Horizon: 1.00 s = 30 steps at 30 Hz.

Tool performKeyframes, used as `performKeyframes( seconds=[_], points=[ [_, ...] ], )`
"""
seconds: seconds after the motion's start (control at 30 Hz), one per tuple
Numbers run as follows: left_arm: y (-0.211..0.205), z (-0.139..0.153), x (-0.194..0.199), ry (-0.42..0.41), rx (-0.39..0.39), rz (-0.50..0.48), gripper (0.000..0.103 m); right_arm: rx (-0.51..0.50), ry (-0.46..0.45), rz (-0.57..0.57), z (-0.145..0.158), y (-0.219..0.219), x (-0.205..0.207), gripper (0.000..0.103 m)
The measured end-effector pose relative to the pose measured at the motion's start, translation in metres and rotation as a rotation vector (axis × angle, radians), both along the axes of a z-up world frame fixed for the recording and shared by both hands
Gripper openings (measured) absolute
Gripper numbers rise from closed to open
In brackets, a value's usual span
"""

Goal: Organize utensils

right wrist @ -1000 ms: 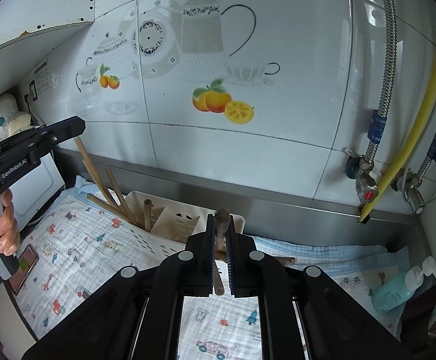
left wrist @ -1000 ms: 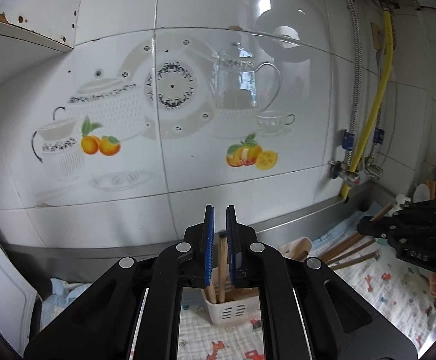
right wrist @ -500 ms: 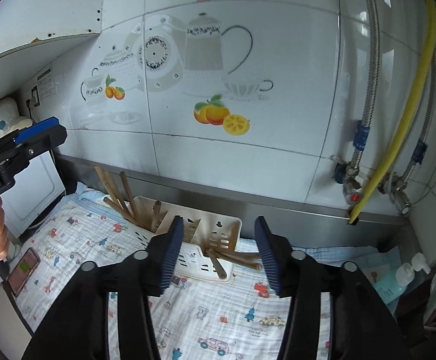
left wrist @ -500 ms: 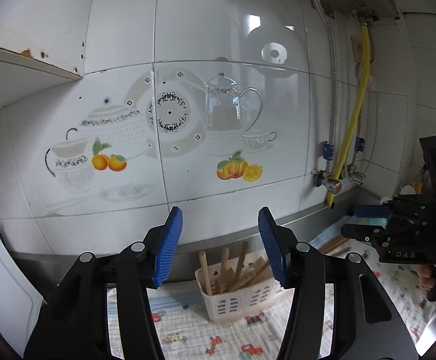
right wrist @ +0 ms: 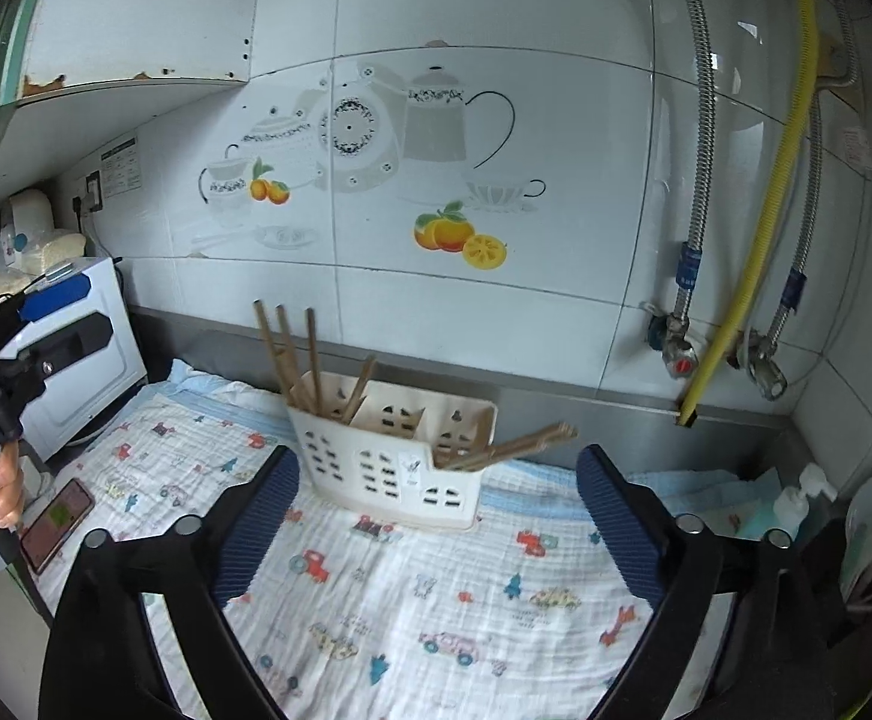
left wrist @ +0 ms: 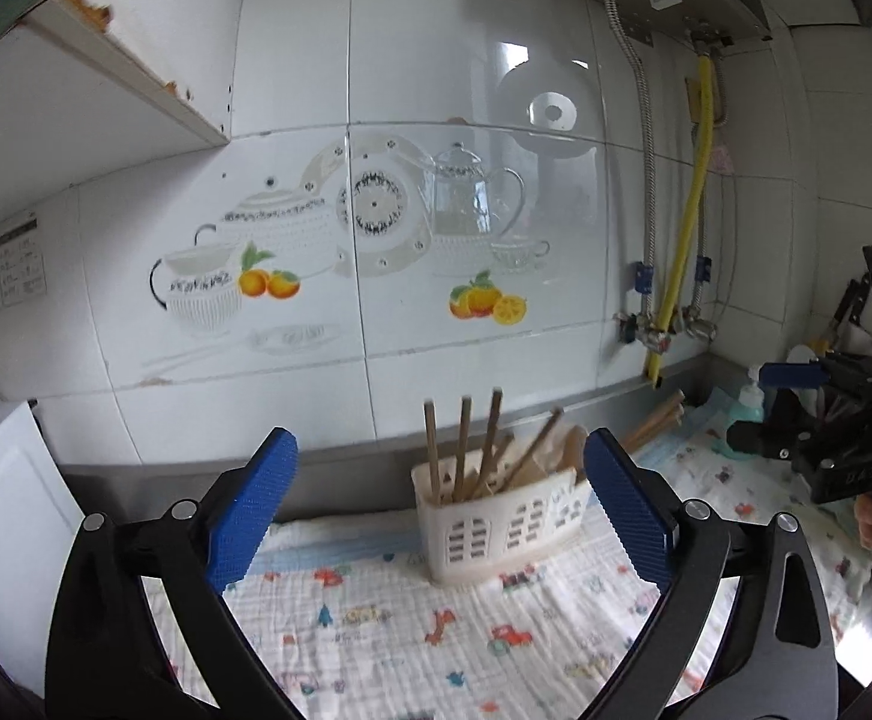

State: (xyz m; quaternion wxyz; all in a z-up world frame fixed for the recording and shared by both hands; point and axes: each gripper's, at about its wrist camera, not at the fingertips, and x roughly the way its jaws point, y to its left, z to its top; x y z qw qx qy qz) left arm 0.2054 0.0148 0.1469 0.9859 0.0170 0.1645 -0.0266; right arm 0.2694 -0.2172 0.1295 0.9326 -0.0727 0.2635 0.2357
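Note:
A white slotted utensil holder (right wrist: 397, 468) (left wrist: 496, 525) stands on a printed cloth by the tiled wall. Several wooden chopsticks (right wrist: 292, 354) (left wrist: 463, 450) stick up from its left compartment. More wooden sticks (right wrist: 514, 441) lean out of its right end. My left gripper (left wrist: 439, 504) hangs back from the holder, its jaws opening wide with nothing between the pads. My right gripper (right wrist: 436, 504) is likewise back from the holder, jaws opening, nothing held. Each gripper shows in the other's view: the right gripper (left wrist: 826, 414) at the right edge, the left gripper (right wrist: 22, 336) at the left edge.
The cloth (right wrist: 436, 588) with car prints covers the counter. A white appliance (right wrist: 76, 360) stands at the left, a phone (right wrist: 55, 522) in front of it. A soap bottle (right wrist: 796, 498), metal hoses and a yellow pipe (right wrist: 754, 252) occupy the right corner.
Both grippers went from shut on wooden sticks over the holder to wide open and drew back. The sticks now rest in the holder.

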Motion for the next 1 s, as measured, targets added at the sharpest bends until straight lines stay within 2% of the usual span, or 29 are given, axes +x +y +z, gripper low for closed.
performKeyframes(
  seconds=[0.3, 0.47, 0.6, 1.0],
  points=[
    [0.010, -0.037, -0.038, 0.053, -0.043, -0.033, 0.097, -0.001, -0.021, -0.010, -0.023, 0.007, -0.055, 0.095],
    [0.017, -0.056, -0.054, 0.088, -0.055, -0.020, 0.097, -0.033, -0.028, -0.037, -0.041, 0.014, -0.080, 0.096],
    [0.019, -0.073, -0.066, 0.121, -0.023, 0.006, 0.097, -0.042, -0.015, -0.049, -0.055, 0.018, -0.095, 0.096],
    [0.030, -0.098, -0.096, 0.142, -0.013, 0.075, 0.097, -0.016, 0.037, -0.109, -0.088, 0.023, -0.127, 0.096]
  ],
)
